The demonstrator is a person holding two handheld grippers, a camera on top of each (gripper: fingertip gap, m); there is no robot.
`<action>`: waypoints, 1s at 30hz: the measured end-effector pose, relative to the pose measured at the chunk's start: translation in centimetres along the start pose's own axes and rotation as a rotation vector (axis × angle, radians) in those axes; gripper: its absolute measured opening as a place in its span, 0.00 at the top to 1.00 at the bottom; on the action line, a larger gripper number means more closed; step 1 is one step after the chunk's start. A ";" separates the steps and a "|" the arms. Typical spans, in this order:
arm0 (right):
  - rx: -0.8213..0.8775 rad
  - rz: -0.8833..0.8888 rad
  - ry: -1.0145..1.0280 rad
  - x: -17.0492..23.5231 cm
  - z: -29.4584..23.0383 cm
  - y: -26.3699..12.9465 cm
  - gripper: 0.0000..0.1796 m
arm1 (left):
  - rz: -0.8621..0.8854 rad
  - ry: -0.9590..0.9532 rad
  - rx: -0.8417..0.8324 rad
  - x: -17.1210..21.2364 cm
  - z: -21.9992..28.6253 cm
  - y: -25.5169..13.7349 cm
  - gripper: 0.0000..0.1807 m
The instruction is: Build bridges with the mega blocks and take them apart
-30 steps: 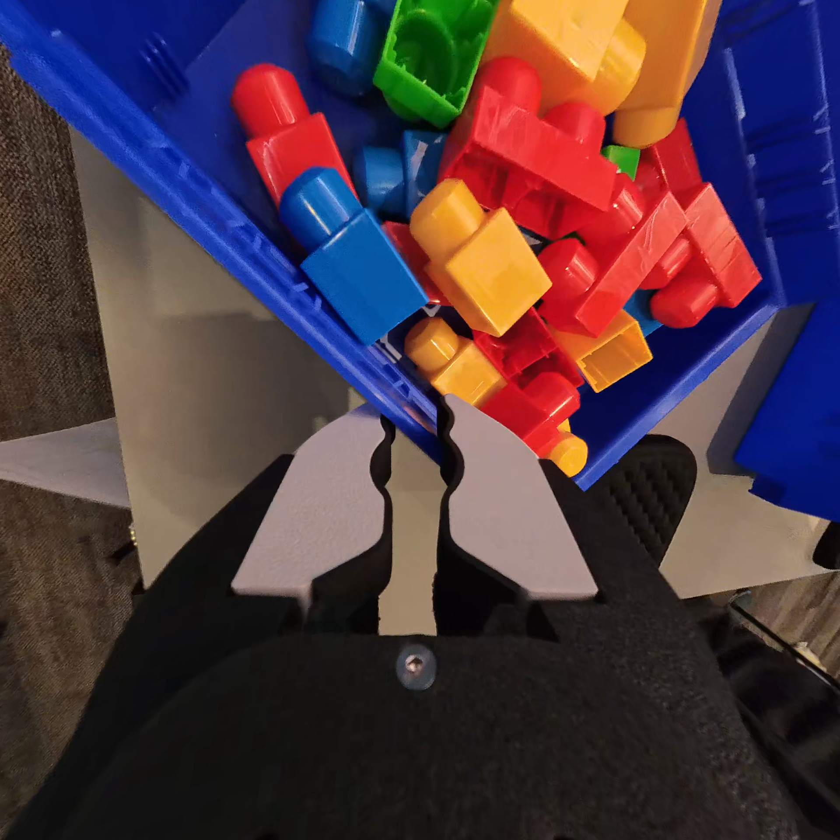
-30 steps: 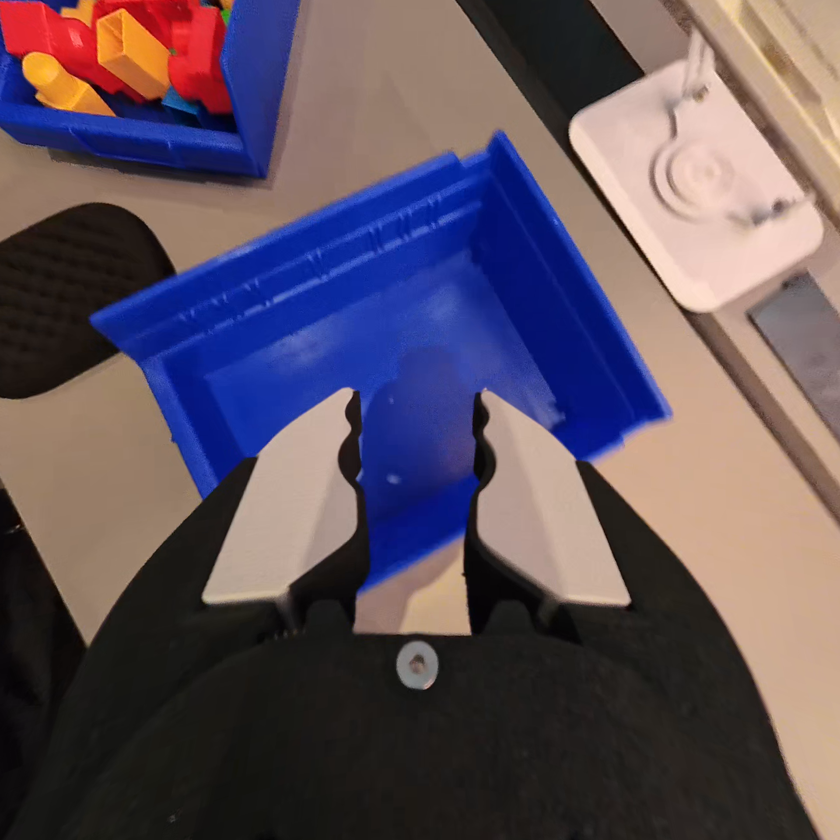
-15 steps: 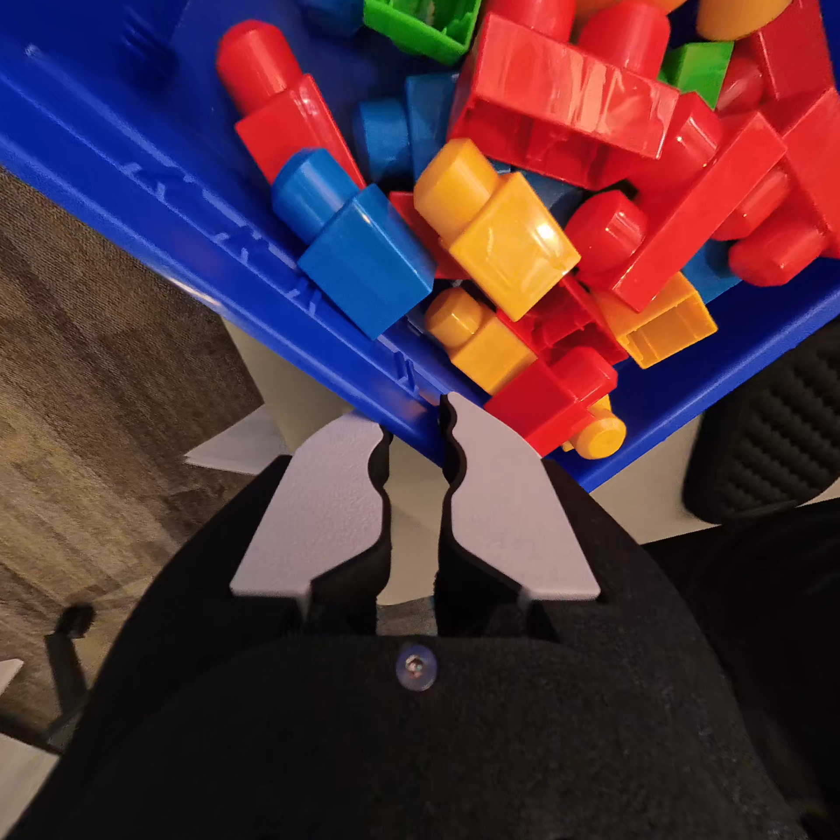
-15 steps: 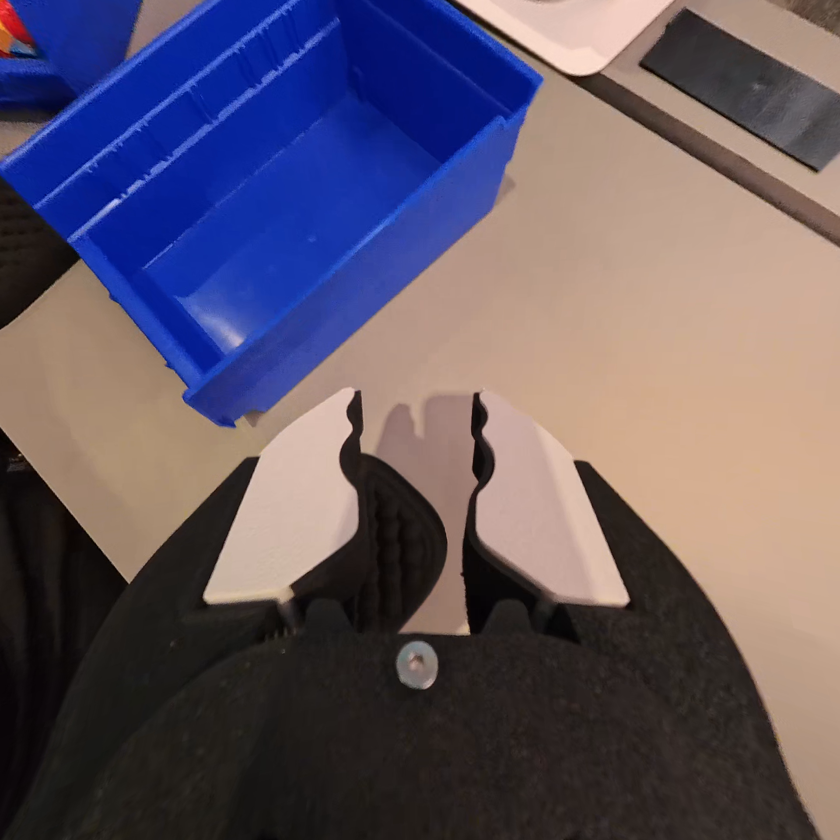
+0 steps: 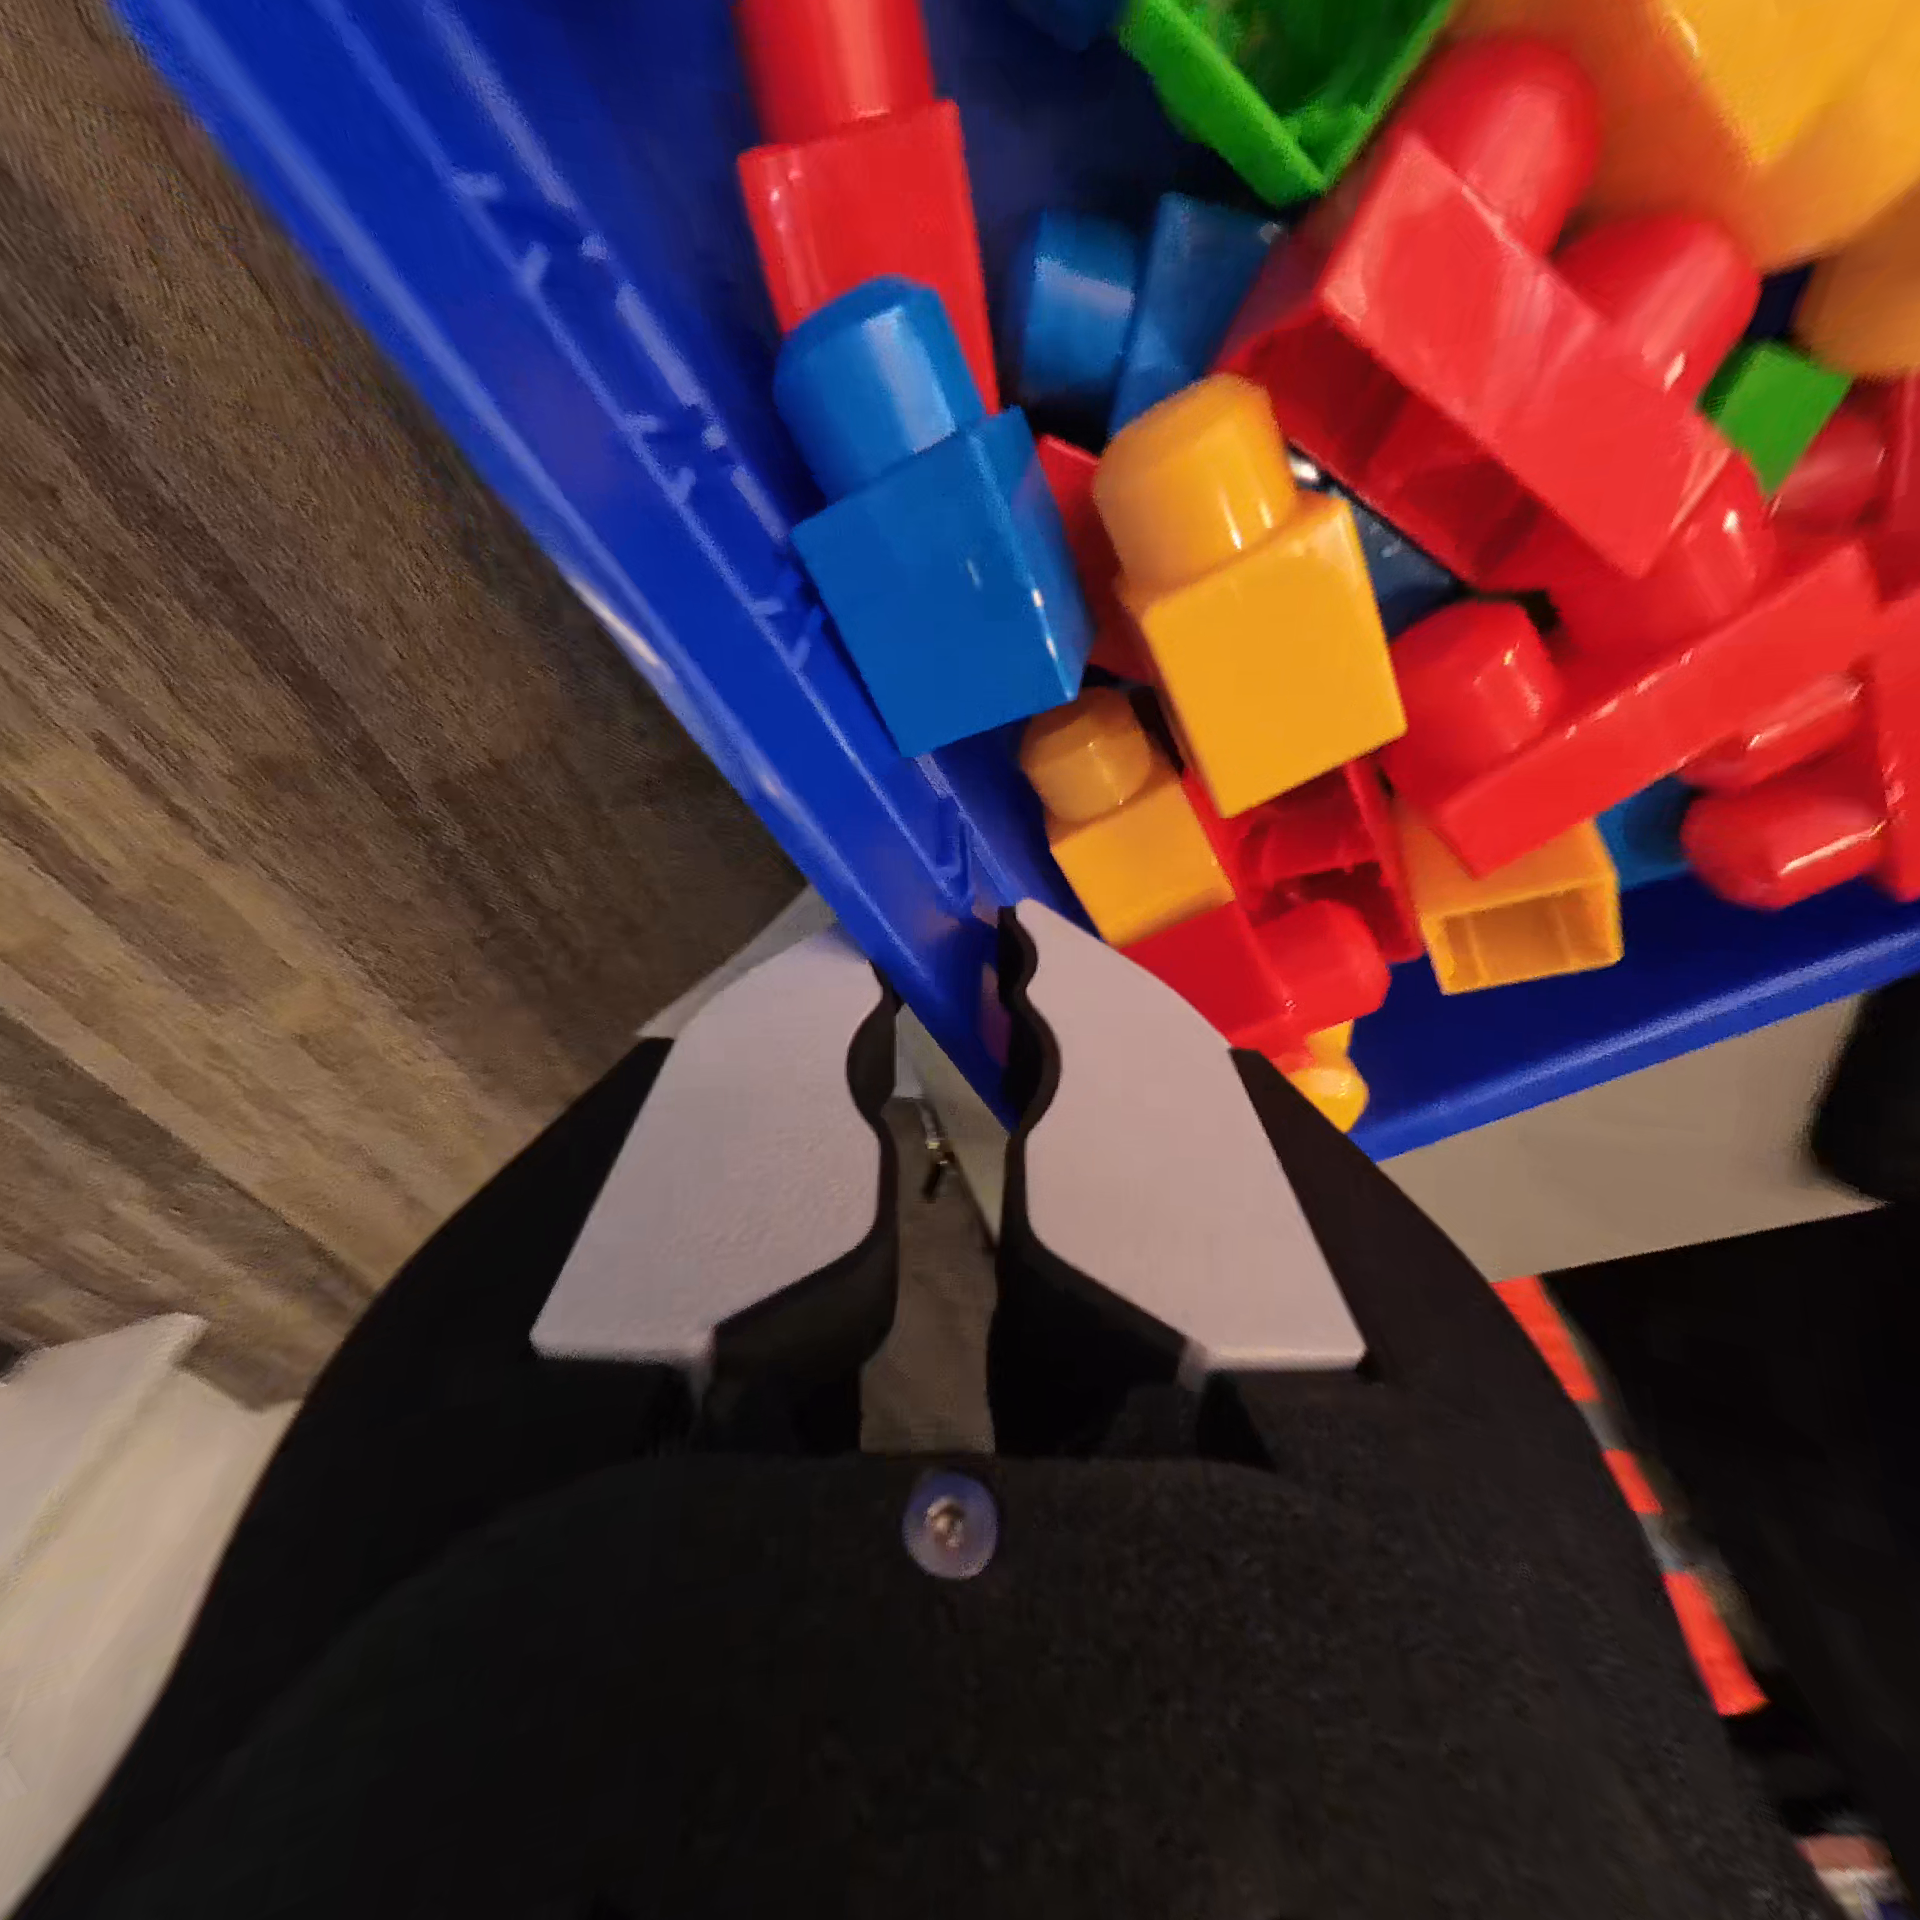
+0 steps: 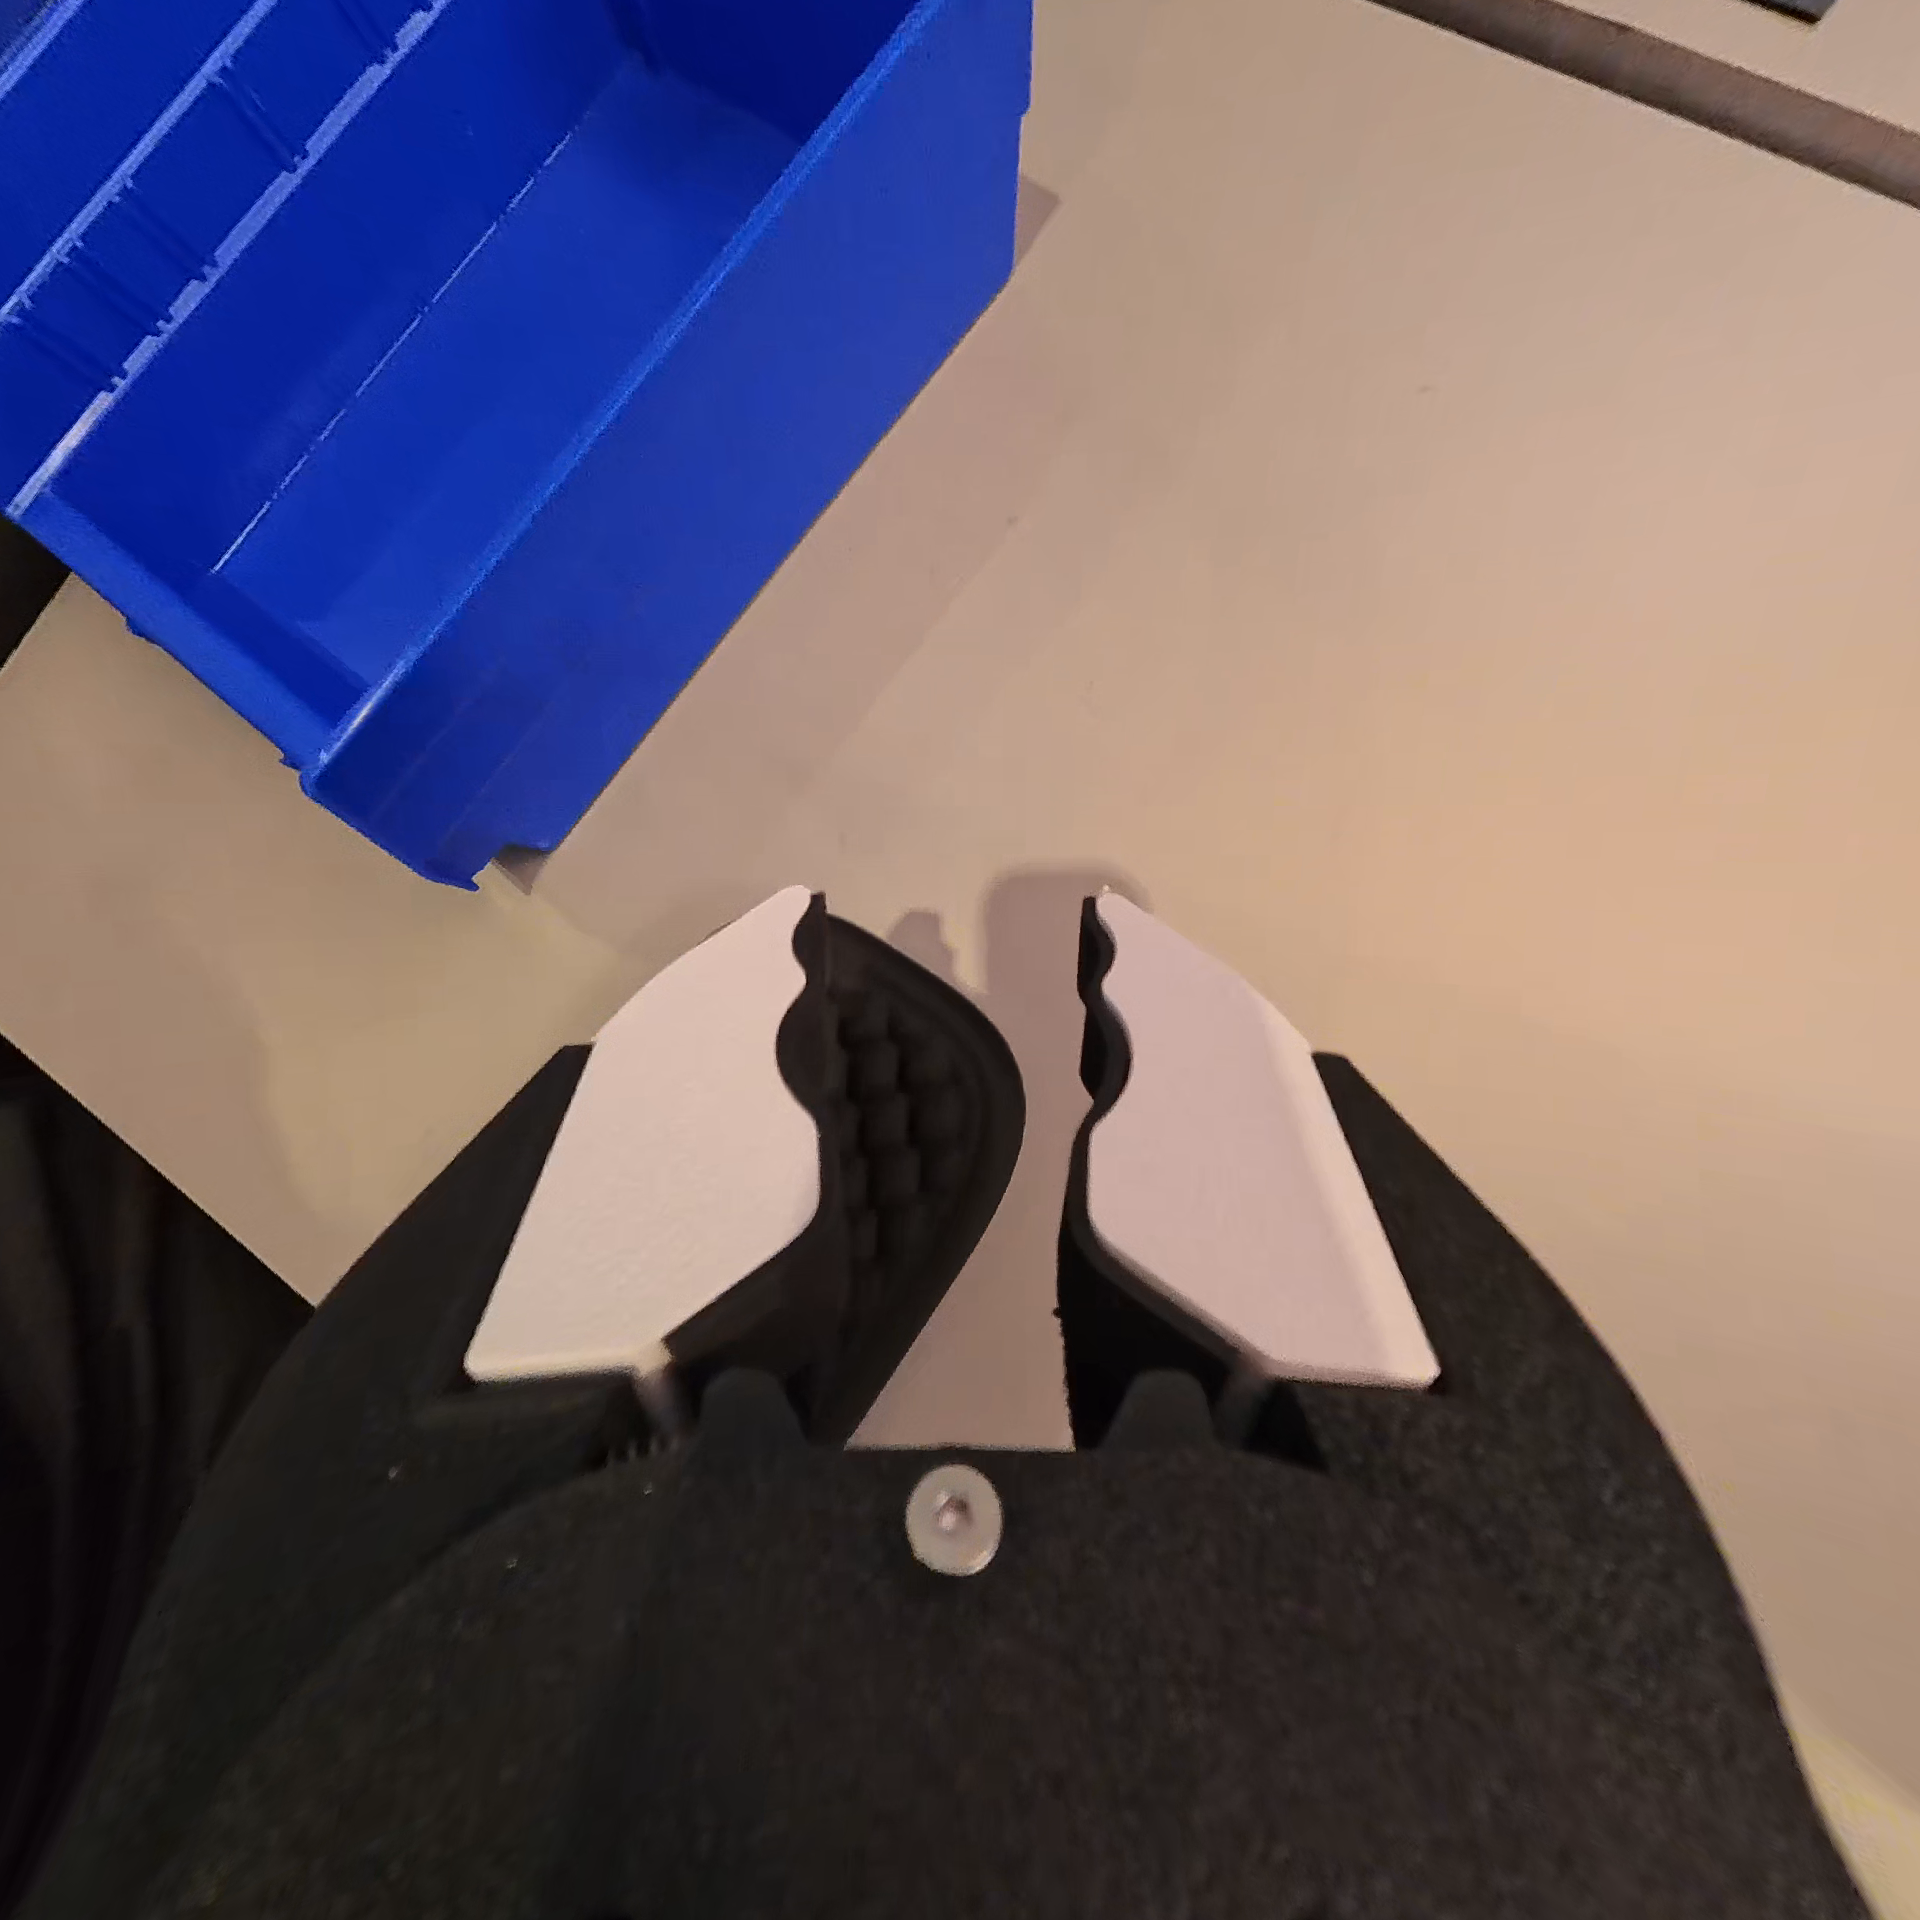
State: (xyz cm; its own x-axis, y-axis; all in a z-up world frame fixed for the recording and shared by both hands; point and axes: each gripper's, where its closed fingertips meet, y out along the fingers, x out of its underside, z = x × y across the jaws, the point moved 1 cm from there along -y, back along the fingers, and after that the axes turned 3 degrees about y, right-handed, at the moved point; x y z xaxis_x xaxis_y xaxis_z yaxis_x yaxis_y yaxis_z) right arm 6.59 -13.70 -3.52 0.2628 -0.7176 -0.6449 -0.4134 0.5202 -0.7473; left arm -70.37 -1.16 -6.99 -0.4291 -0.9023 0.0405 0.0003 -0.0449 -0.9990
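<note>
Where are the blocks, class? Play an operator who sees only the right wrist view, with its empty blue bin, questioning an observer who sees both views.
Observer: They are in a second blue bin, which only the left wrist view shows. It is piled with red, blue, yellow and green blocks.
Operator: Is the left gripper holding anything?
Observer: Yes. The left gripper is shut on that bin's wall, near a corner.
Operator: Which block lies nearest it?
Observer: A red block, just inside the wall beside one fingertip.
</note>
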 end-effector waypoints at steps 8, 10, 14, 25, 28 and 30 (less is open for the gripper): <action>0.001 0.014 0.015 -0.2 -0.1 -0.1 0.75 | 0.155 -0.481 0.063 0.1 0.6 0.3 0.98; -0.002 0.015 0.006 -0.5 -0.1 0.2 0.75 | 0.136 -0.514 0.028 0.6 1.0 0.9 0.96; -0.027 0.023 -0.004 -0.8 -0.5 0.6 0.75 | 0.077 -0.477 0.003 1.1 1.6 1.8 0.98; -0.042 0.010 0.021 1.1 -0.2 0.4 0.75 | 0.093 -0.202 0.032 1.0 1.3 1.7 0.97; -0.038 0.016 0.033 1.7 -0.2 0.1 0.75 | 0.093 -0.195 0.028 0.8 0.7 1.7 0.97; -0.028 0.010 0.038 2.2 0.0 -0.1 0.75 | 0.094 -0.189 0.024 0.7 0.2 1.7 0.97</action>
State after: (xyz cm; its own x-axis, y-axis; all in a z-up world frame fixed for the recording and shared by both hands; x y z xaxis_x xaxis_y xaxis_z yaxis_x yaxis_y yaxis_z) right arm 7.17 -15.34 -4.79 0.2253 -0.7295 -0.6458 -0.4407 0.5148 -0.7353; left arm -70.49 -1.91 -8.65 -0.2489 -0.9673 -0.0481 0.0548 0.0355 -0.9979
